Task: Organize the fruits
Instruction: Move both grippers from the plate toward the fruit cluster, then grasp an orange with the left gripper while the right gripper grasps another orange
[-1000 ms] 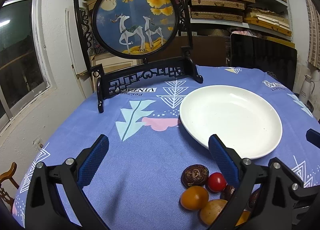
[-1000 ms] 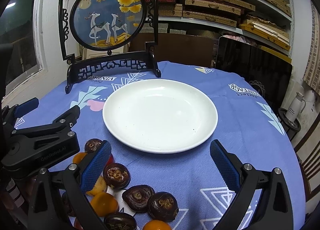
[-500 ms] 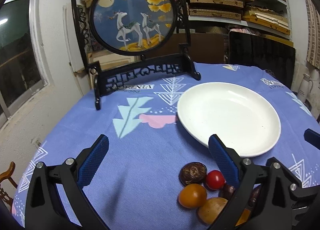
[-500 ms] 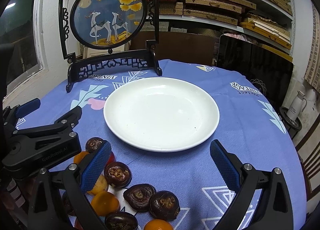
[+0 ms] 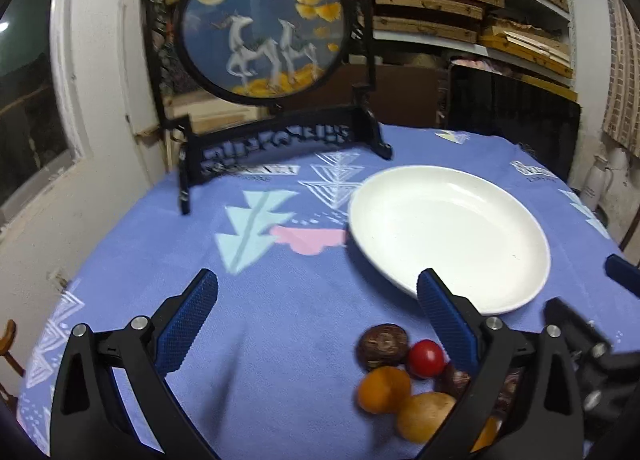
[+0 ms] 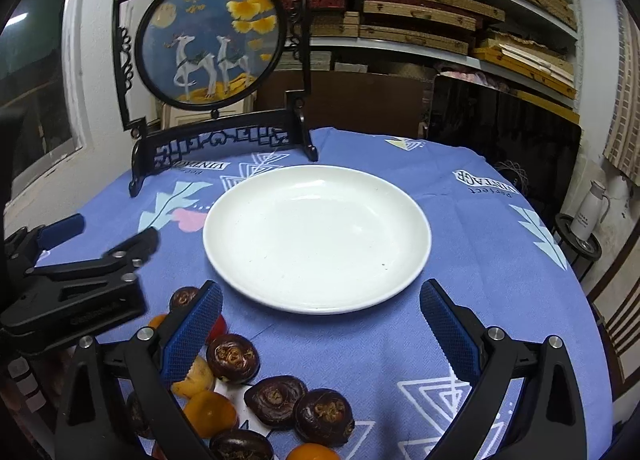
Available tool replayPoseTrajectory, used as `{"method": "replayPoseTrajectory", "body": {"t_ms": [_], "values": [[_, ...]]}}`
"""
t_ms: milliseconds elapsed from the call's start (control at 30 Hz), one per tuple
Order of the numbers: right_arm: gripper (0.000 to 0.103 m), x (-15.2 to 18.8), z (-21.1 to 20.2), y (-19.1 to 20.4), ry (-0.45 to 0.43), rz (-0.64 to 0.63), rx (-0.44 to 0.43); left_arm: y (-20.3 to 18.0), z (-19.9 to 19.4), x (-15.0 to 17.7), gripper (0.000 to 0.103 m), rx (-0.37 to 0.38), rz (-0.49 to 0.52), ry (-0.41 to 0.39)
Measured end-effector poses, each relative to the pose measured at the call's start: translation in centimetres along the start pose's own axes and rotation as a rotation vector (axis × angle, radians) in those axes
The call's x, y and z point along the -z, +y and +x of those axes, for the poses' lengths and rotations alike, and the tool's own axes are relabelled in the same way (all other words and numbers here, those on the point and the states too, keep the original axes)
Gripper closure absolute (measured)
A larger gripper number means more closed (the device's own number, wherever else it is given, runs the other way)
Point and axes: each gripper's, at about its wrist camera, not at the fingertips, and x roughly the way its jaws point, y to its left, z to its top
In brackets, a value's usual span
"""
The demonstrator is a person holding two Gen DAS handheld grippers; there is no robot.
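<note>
A white plate (image 6: 316, 238) sits bare near the middle of the worktop (image 6: 480, 260), which is covered by a blue cloth printed with pale triangles and a pink patch. The fruits lie in a loose cluster on the cloth just in front of the plate's near-left rim — none of them on the plate. In the right wrist view the pile shows several dark brown, wrinkled water chestnuts (image 6: 276, 400) with spiralled tops, glossy and squat, mixed with smooth orange fruits (image 6: 210, 412); some touch one another. In the left wrist view one brown water chestnut (image 5: 382, 346) lies beside a small shiny red tomato (image 5: 426, 358), with an orange fruit (image 5: 384, 388) and a paler yellow-brown one (image 5: 424, 416) just in front of them, this view being somewhat blurred. The left gripper (image 5: 316, 318) hovers over bare cloth left of the pile, its blue-padded fingers (image 5: 188, 324) spread wide and holding nothing. The right gripper (image 6: 320, 330) is likewise spread wide and empty, its left finger (image 6: 192, 330) above the edge of the pile, its right one over bare cloth — the plate's near rim lies between them. Behind the plate stands a round deer screen (image 6: 212, 44) in a black carved frame.
</note>
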Motion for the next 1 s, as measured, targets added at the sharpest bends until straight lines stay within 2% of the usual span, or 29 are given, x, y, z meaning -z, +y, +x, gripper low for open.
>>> {"method": "replayPoseTrajectory", "body": {"t_ms": [100,233,367,400,500,567,633,733,800,833,867,900,933,967,1000], "values": [[0.003,0.3,-1.7,-2.0,0.025,0.027,-0.029,1.0,-1.6,0.9,0.005,0.043,0.000,-0.004],[0.003,2.0,-4.4,-4.7,0.079,0.009,-0.078,1.8,-4.3,3.2,0.005,0.092,0.109,0.060],[0.003,5.5,-7.0,-7.2,0.170,-0.005,-0.156,2.0,-6.8,6.7,0.005,0.182,0.196,0.125],[0.003,6.6,-7.6,-7.7,0.201,-0.006,-0.191,2.1,-7.4,7.7,0.005,0.205,0.224,0.163],[0.004,9.4,-9.0,-7.8,0.254,-0.047,-0.245,1.7,-8.5,10.3,0.005,0.284,0.248,0.213],[0.013,10.6,-9.1,-7.1,0.294,-0.098,-0.264,1.4,-8.6,11.3,0.005,0.315,0.258,0.243],[0.018,11.8,-8.7,-6.0,0.333,-0.132,-0.305,0.7,-8.8,12.1,0.005,0.327,0.283,0.270],[0.019,12.2,-8.1,-4.5,0.336,-0.173,-0.323,-0.3,-8.5,12.3,0.005,0.337,0.311,0.288],[0.025,12.1,-7.8,-3.9,0.329,-0.181,-0.360,-0.9,-8.0,12.1,0.005,0.333,0.322,0.288],[0.032,12.0,-7.5,-3.5,0.330,-0.188,-0.378,-1.1,-7.7,12.1,0.005,0.330,0.318,0.291],[0.046,11.9,-7.2,-3.2,0.339,-0.200,-0.389,-1.2,-7.3,12.0,0.005,0.330,0.314,0.301],[0.054,12.0,-6.6,-2.7,0.367,-0.221,-0.395,-1.4,-6.9,12.0,0.010,0.344,0.310,0.312],[0.059,12.0,-6.3,-2.6,0.382,-0.230,-0.388,-1.6,-6.8,12.1,0.038,0.362,0.315,0.319],[0.060,11.9,-6.4,-2.6,0.374,-0.229,-0.392,-1.7,-6.4,12.3,0.057,0.397,0.317,0.359],[0.060,11.9,-6.6,-2.6,0.371,-0.240,-0.392,-1.7,-6.1,12.4,0.059,0.413,0.305,0.390]]}}
